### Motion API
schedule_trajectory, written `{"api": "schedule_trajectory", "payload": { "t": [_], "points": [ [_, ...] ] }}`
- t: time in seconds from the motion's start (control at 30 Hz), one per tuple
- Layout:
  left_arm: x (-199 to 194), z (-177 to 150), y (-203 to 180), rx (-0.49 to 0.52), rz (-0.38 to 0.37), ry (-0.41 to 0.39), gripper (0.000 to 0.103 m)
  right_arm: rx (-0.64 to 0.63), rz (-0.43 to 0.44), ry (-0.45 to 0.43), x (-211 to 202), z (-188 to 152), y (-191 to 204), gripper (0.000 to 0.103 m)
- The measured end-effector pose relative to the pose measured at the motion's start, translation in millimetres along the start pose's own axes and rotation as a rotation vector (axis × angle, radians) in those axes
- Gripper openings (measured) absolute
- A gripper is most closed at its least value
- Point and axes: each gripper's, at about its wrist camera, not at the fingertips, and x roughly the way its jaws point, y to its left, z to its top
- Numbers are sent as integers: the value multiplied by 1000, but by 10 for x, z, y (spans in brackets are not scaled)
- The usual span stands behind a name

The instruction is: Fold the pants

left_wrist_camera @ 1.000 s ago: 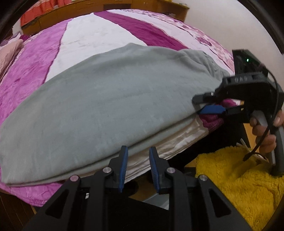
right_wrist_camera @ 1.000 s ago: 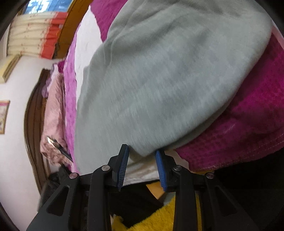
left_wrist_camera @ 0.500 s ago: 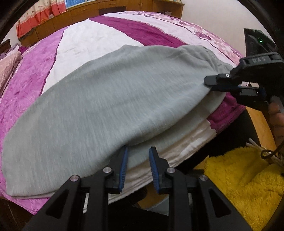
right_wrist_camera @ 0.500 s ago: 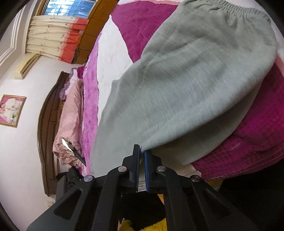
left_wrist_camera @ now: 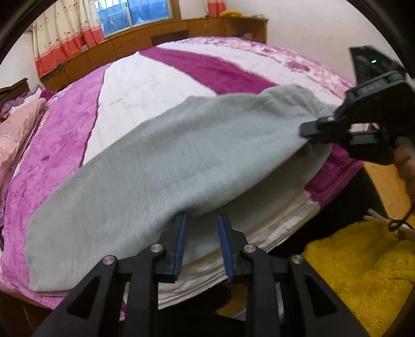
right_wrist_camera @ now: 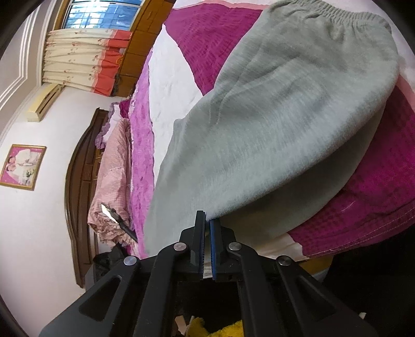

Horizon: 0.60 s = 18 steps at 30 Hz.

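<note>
I see a bed point(left_wrist_camera: 160, 77) under a quilt of magenta, pink and white panels, and I place everything from it. Beyond its far side a low wooden cabinet point(left_wrist_camera: 166, 31) runs under a window point(left_wrist_camera: 135, 13) with cream and orange curtains point(left_wrist_camera: 62, 39). At its head stand a dark headboard point(right_wrist_camera: 83, 181), pink bedding point(right_wrist_camera: 111, 168) and a framed picture point(right_wrist_camera: 22, 167) on the wall. Below its near edge lies a yellow fluffy rug point(left_wrist_camera: 363, 272).

No containers show in either view.

The grey pants point(left_wrist_camera: 168, 168) lie along the bed's near edge, their elastic waistband point(right_wrist_camera: 345, 15) toward the bed's foot. My right tool point(right_wrist_camera: 207, 220) is clamped tight on the pants' near edge and holds that edge raised off the quilt. My left tool point(left_wrist_camera: 201, 220) has its jaws partly apart at the same edge farther along; the cloth runs just above the tips, and I cannot tell whether they touch it.
</note>
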Motion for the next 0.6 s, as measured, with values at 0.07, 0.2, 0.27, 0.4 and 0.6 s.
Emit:
{"api": "schedule_trajectory", "payload": {
  "t": [0.07, 0.2, 0.27, 0.4, 0.6],
  "points": [
    [-19, 23, -20, 6, -35, -10, 29, 10, -1, 5, 1, 17, -18, 0],
    [42, 33, -137, 62, -50, 0, 39, 28, 7, 10, -4, 30, -36, 0],
    [141, 30, -195, 94, -45, 29, 39, 25, 16, 7, -17, 32, -9, 0],
    [276, 36, -237, 130, 23, 27, 39, 7, 21, 8, -31, 26, 39, 0],
    [266, 44, -47, 53, -11, 36, 5, 6, -2, 14, -20, 17, 0, 0]
  ]
}}
